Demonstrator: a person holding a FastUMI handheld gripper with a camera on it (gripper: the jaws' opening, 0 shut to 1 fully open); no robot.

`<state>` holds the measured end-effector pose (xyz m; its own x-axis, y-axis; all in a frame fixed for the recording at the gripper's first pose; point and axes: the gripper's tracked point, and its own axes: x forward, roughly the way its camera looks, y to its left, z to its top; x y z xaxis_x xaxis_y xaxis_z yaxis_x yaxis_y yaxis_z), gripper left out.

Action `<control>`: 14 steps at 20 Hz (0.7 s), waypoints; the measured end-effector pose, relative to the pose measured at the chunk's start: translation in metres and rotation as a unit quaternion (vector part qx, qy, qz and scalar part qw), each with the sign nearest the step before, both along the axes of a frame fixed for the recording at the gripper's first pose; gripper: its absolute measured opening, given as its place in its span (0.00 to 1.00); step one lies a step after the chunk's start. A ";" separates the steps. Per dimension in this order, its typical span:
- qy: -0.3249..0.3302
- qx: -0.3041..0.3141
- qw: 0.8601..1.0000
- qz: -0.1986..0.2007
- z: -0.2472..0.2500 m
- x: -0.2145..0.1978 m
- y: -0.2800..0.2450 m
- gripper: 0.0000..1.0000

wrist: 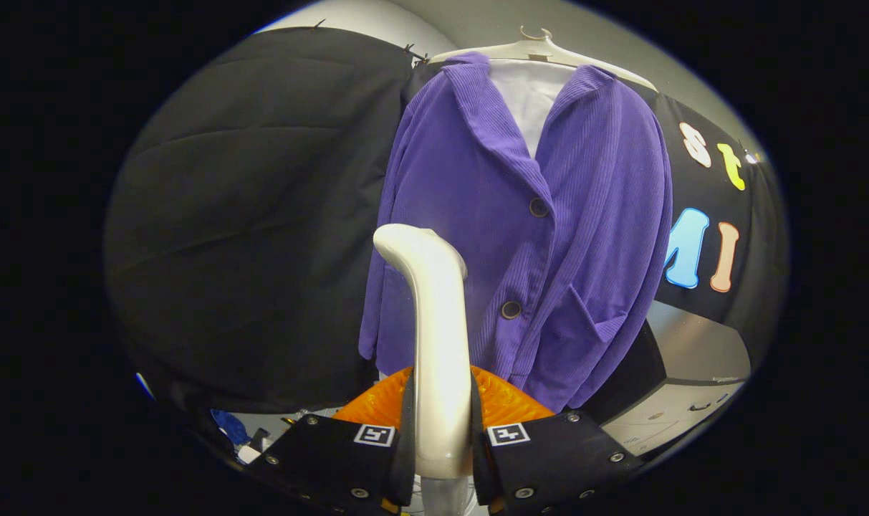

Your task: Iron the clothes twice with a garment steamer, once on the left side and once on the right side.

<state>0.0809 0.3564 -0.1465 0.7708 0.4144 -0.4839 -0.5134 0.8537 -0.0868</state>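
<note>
Black cloth wall point(248, 215) behind, grey wall above. Purple corduroy jacket point(520, 236) on a pale hanger point(541, 49), over a white shirt point(531, 93). Steamer point(438, 344) clamped upright in the claw point(441, 437), head near the left front panel. Risks: slipping in the grip, snagging a button point(511, 309), swinging the hanger. No legible brand or label; only square markers on the claw.

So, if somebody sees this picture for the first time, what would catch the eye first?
Most likely the purple jacket, hanging buttoned on a pale hanger against the black cloth wall, over a white shirt. Next comes the white garment steamer, standing upright just ahead of the jacket's left half. The hand-held gripper is shut on its handle, a finger pressing each side.
</note>
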 end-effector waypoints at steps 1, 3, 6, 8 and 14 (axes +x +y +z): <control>0.009 -0.003 1.000 0.002 -0.007 -0.003 -0.003 0.33; 0.019 -0.008 1.000 0.004 -0.020 -0.010 -0.006 0.33; 0.042 -0.020 0.999 0.005 -0.046 -0.016 -0.010 0.33; 0.061 -0.022 0.998 0.008 -0.063 -0.022 -0.012 0.33; 0.099 -0.050 0.994 0.015 -0.112 -0.039 -0.022 0.33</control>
<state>0.0414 0.3345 -0.2587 0.6441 0.3769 -0.6656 -0.5535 0.8302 -0.0655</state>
